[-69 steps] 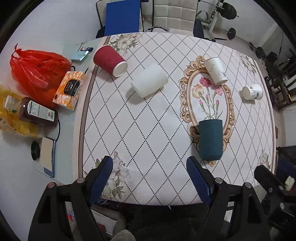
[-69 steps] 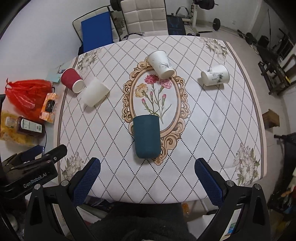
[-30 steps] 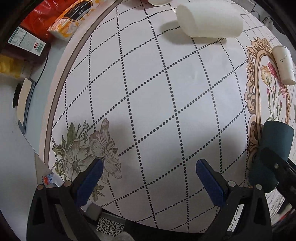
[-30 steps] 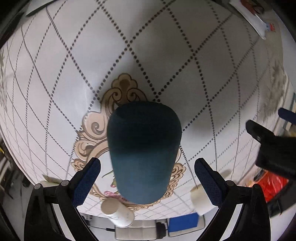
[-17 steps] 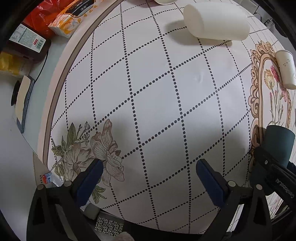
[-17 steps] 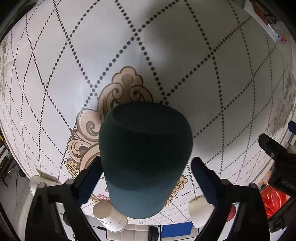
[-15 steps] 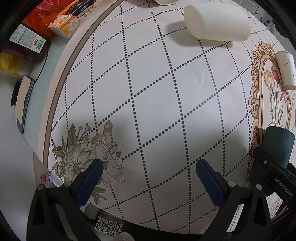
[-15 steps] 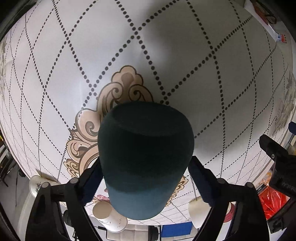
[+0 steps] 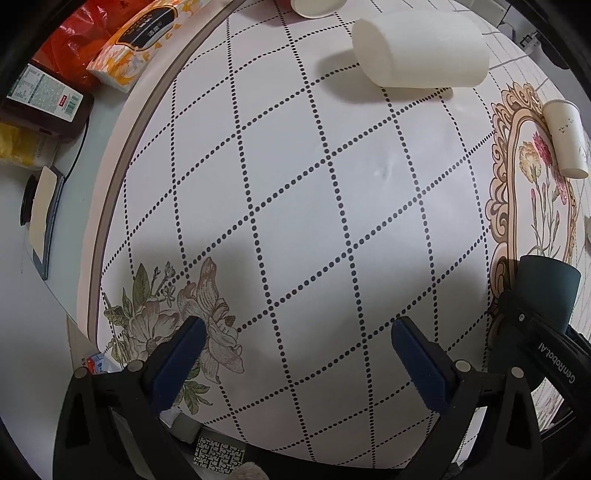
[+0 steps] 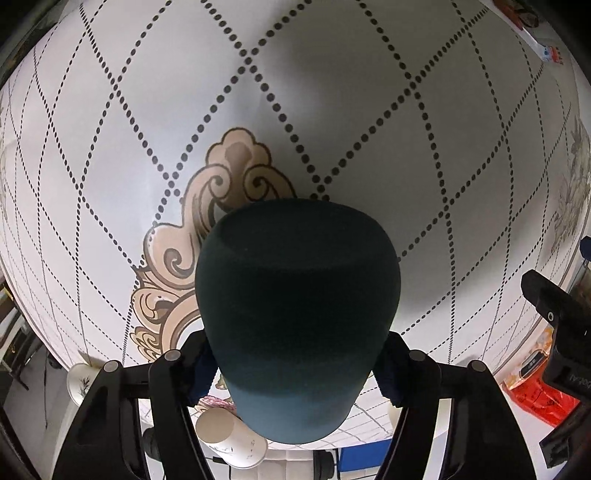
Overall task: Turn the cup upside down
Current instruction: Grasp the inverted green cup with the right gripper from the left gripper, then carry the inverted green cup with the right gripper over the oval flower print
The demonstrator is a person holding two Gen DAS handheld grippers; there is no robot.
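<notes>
A dark teal cup (image 10: 297, 314) fills the middle of the right wrist view, base toward the camera, on the tablecloth's ornate oval frame. My right gripper (image 10: 295, 365) is shut on the teal cup, its blue pads pressed on both sides. The same cup (image 9: 546, 291) shows at the right edge of the left wrist view with the right gripper's black body on it. My left gripper (image 9: 297, 350) is open and empty, hovering low over the diamond-patterned tablecloth (image 9: 295, 192) near a printed flower.
A plain white cup (image 9: 421, 55) lies on its side at the far end. A white printed cup (image 9: 565, 138) lies on the floral oval. A red bag (image 9: 70, 48), a tissue pack (image 9: 147, 33) and a bottle (image 9: 44, 103) sit left of the cloth.
My right gripper has closed its fingers onto the teal cup. The left gripper has stayed almost still over the cloth.
</notes>
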